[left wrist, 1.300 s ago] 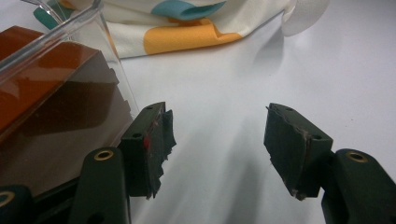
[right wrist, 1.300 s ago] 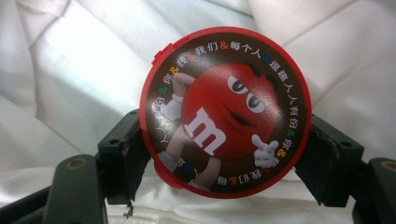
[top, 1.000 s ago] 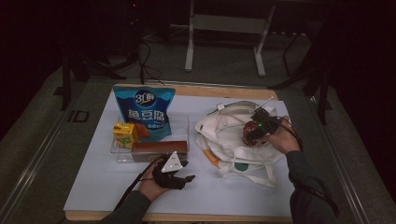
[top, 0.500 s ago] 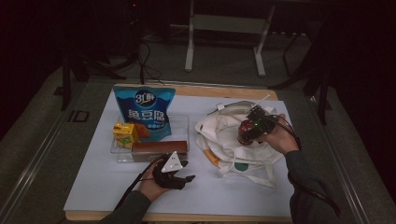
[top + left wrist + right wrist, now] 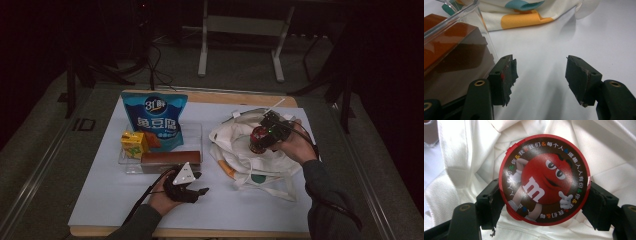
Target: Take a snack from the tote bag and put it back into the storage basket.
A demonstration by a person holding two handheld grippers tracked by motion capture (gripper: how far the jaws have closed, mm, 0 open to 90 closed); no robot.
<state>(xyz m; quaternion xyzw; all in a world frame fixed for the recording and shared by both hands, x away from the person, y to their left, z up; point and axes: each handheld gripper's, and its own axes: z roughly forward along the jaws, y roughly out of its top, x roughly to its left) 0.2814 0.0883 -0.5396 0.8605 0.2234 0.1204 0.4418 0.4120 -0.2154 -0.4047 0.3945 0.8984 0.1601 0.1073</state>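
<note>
The round red candy tin with a cartoon lid (image 5: 544, 180) sits clamped between the two black jaws of the right gripper (image 5: 544, 202), held just over the crumpled white cloth tote bag (image 5: 240, 150) at the table's right side; its printed lid is readable in the right gripper view. The left gripper (image 5: 540, 75) rests on the white table (image 5: 544, 45), jaws spread and empty, beside the clear plastic tray (image 5: 480, 22) holding a brown box (image 5: 446, 47).

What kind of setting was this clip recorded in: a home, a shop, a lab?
Most likely a lab or recording studio, not a home: a table under a white cover stands alone on grey carpet, dark all around, with cables trailing on the floor and a metal stand's legs behind it.
</note>
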